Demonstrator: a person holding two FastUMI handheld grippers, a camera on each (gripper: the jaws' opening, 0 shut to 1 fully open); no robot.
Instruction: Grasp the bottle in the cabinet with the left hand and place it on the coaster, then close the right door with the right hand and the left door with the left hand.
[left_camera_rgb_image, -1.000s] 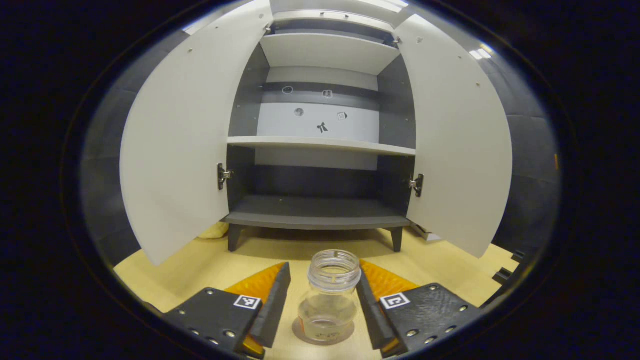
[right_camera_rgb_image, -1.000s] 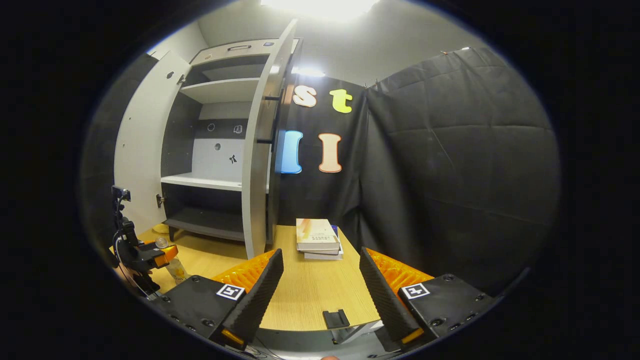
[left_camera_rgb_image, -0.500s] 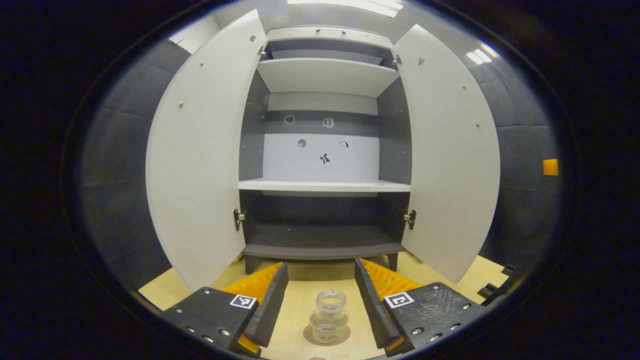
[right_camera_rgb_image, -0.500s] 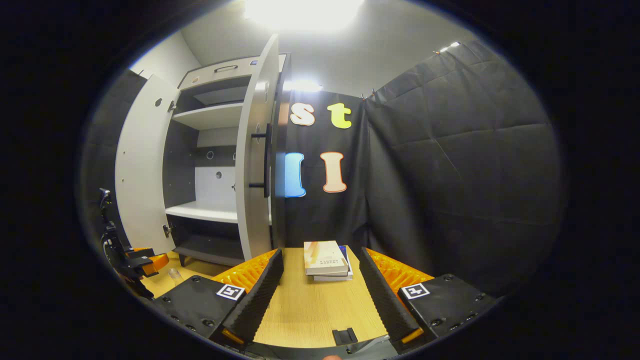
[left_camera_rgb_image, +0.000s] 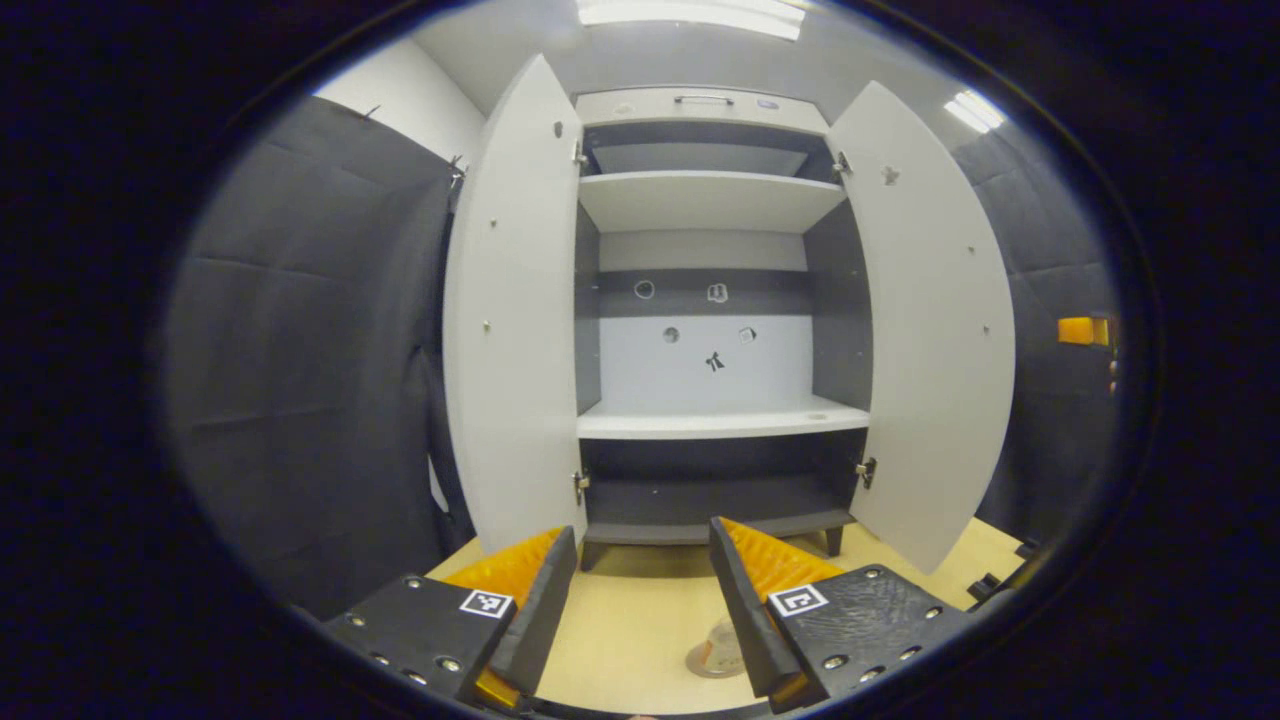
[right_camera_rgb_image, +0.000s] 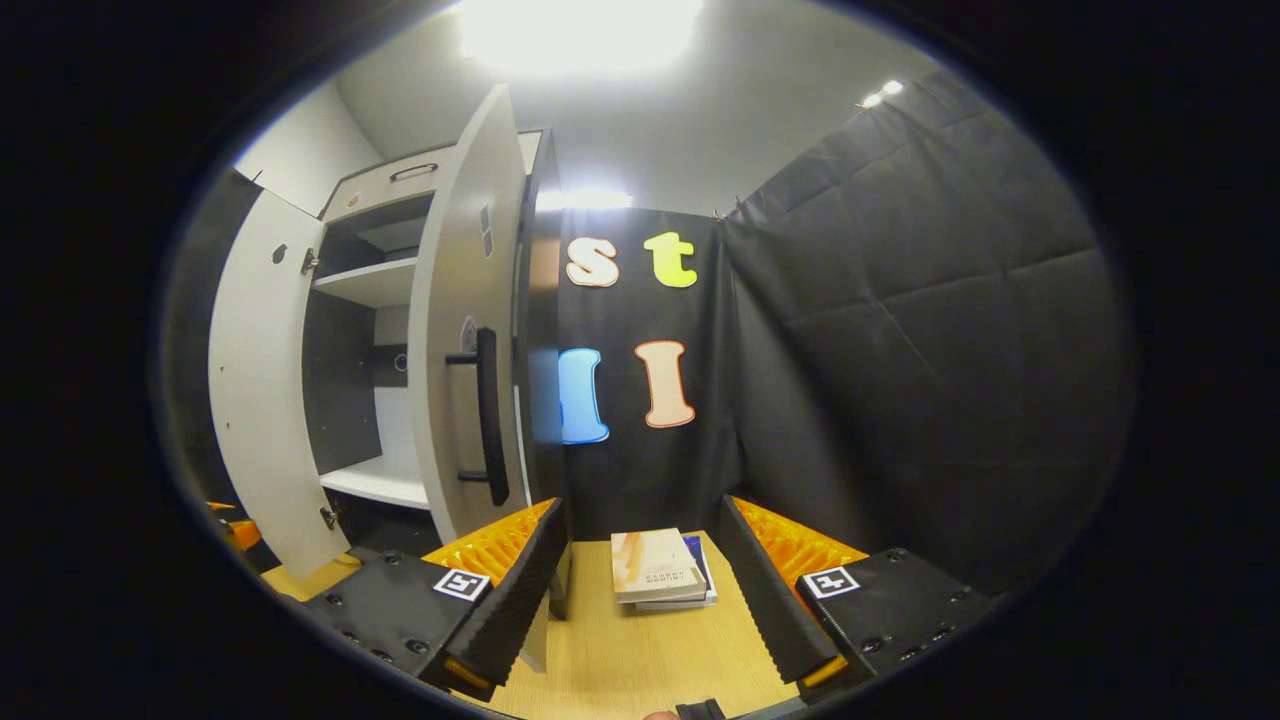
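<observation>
Bottle (left_camera_rgb_image: 722, 643) on coaster (left_camera_rgb_image: 703, 664); doors (left_camera_rgb_image: 512, 330) open

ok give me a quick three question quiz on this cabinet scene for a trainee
1. True or false: both cabinet doors stand open.
2. The bottle stands: A) on the middle shelf, B) on the coaster on the table, C) between the left gripper's fingers.
3. What lies on the table ahead of the right gripper?

Key: 1 true: the left door and right door are open. 2 B; the left gripper is open and apart from it. 3 a stack of books.
</observation>
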